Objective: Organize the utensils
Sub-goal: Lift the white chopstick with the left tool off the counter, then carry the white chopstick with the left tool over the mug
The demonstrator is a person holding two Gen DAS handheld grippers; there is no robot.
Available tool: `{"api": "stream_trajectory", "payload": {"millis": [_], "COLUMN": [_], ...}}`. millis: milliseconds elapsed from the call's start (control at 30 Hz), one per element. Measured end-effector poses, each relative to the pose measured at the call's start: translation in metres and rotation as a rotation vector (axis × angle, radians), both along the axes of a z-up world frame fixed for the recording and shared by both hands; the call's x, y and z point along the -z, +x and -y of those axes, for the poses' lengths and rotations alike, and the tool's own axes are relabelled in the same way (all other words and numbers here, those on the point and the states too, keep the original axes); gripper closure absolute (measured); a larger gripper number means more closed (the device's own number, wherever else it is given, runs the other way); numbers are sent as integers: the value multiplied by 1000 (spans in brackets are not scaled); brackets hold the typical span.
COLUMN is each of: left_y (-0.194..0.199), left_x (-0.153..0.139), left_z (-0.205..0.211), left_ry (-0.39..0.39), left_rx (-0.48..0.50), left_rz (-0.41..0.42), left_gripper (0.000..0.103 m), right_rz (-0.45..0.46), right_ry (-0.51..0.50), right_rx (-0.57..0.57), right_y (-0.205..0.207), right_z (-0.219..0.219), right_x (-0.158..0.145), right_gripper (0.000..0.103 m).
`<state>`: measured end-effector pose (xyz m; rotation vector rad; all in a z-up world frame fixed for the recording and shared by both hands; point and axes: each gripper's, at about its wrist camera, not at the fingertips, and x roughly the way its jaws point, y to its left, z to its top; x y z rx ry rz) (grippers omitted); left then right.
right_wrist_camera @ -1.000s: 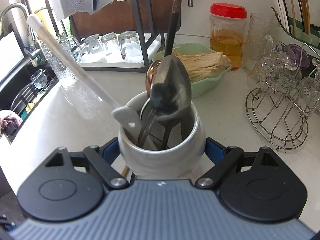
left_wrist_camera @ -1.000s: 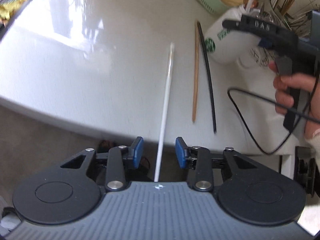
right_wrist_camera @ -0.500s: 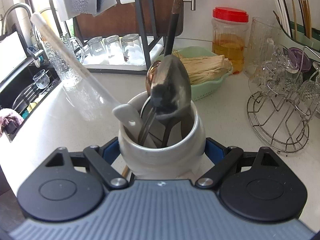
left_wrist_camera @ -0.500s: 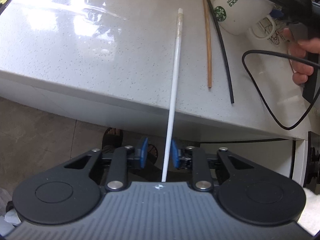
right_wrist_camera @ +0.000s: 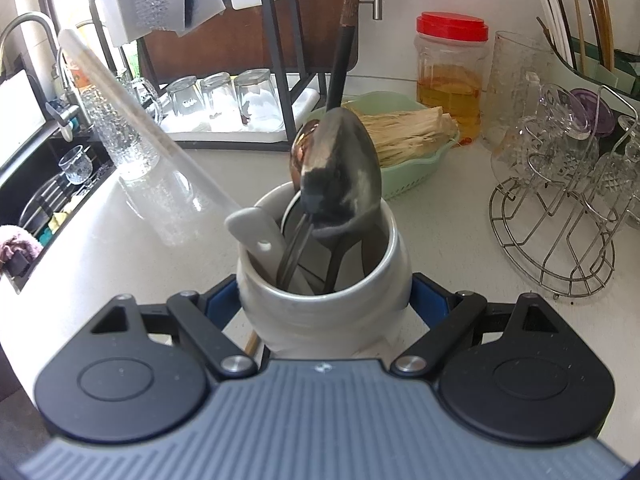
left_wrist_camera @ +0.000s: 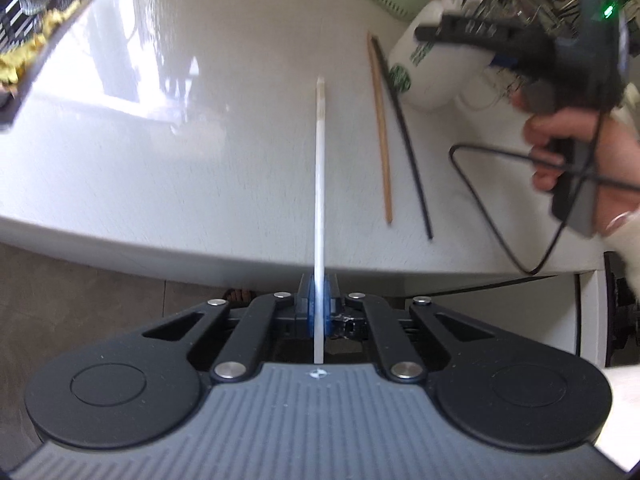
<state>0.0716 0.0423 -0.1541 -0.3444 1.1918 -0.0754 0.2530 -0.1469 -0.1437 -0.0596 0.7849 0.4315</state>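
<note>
While clamped in the left hand-held gripper [left_wrist_camera: 319, 308], white chopstick [left_wrist_camera: 319, 184], long, thin, straight, tip discoloured.

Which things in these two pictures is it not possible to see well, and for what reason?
- Left wrist view: the white chopstick, its near end hidden behind the left gripper.
- Left wrist view: the printing on the white jar is blurred, partly behind the right gripper.
- Right wrist view: the jar's base, hidden by the gripper body.
</note>
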Motion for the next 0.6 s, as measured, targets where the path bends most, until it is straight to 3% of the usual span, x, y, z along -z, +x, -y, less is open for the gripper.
{"api": "stream_trajectory", "payload": {"millis": [267, 600], "left_y": [14, 42], "left_x": [-55, -97], "left_z": [-9, -21], "left_ry": [32, 83], "left_rx": [79, 185], "left_rz": [54, 119], "left_gripper": [98, 98], "right_rz": [12, 23], "right_ry": [4, 10], "right_rx": [14, 41], "right_y": [-2, -5], "right_z": [0, -1], "right_x": [1, 1], "right_gripper": [12, 12]}}
